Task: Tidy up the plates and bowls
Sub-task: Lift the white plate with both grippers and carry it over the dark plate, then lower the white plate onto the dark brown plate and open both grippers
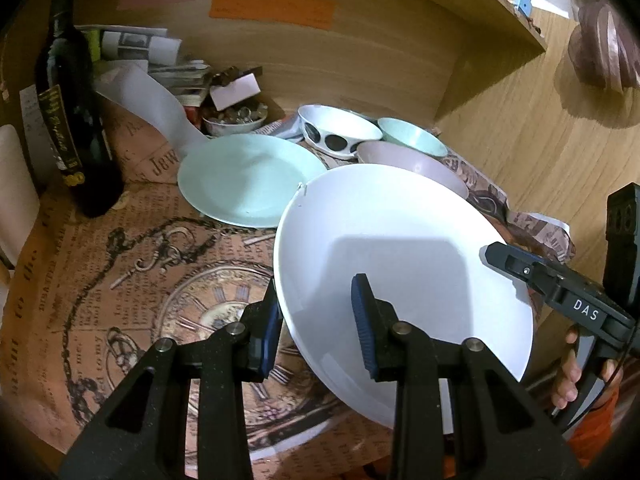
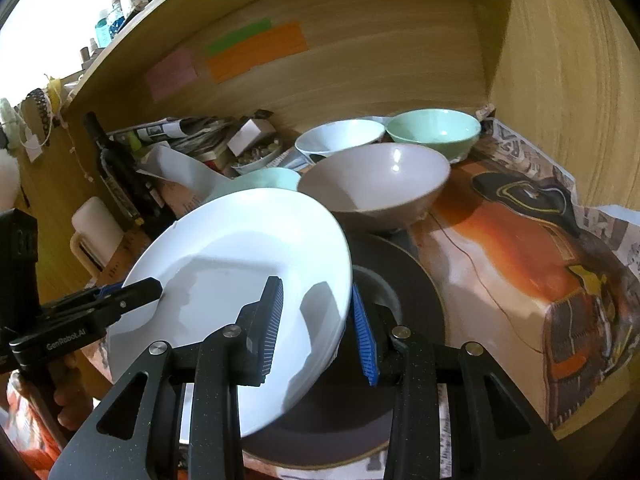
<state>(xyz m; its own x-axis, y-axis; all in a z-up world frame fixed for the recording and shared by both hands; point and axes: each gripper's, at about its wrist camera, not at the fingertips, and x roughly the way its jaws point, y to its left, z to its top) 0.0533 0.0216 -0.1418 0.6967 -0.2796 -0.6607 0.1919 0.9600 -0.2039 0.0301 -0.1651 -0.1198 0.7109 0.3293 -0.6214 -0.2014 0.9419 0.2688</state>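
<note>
Left wrist view takes in the patterned table cover (image 1: pixel 120 248) spread under the shelf, and, raised above it and tilted, the white plate (image 1: pixel 400 280) that both claws are working on. The left gripper (image 1: pixel 316 320) straddles the plate's near-left rim, one blue pad under the edge and one over the face; the gap looks fairly wide and I cannot tell whether the pads actually press the rim. The right gripper (image 2: pixel 316 324) does the same on the opposite edge, pads either side of the rim with space showing, so again contact is unclear. Holding it at two opposite edges would keep a wide, slippery plate level, probably for moving it onto a stack. Right wrist view shows what the other hides: a dark plate (image 2: pixel 400 280) lying flat directly beneath the white one, which suggests the white plate is being lifted off it or set down on it. Left wrist view alone shows the pale green plate (image 1: pixel 248 176) in full, flat on the cover beyond, a likely stacking spot, and the dark bottle (image 1: pixel 76 120) standing at the left. Behind sit three bowls close together: the grey bowl (image 2: pixel 376 184) nearest, the spotted white bowl (image 1: pixel 336 128) and the green bowl (image 2: pixel 434 132) at the back wall. Smallest is a dish of trinkets (image 1: pixel 232 120) among the papers.
</note>
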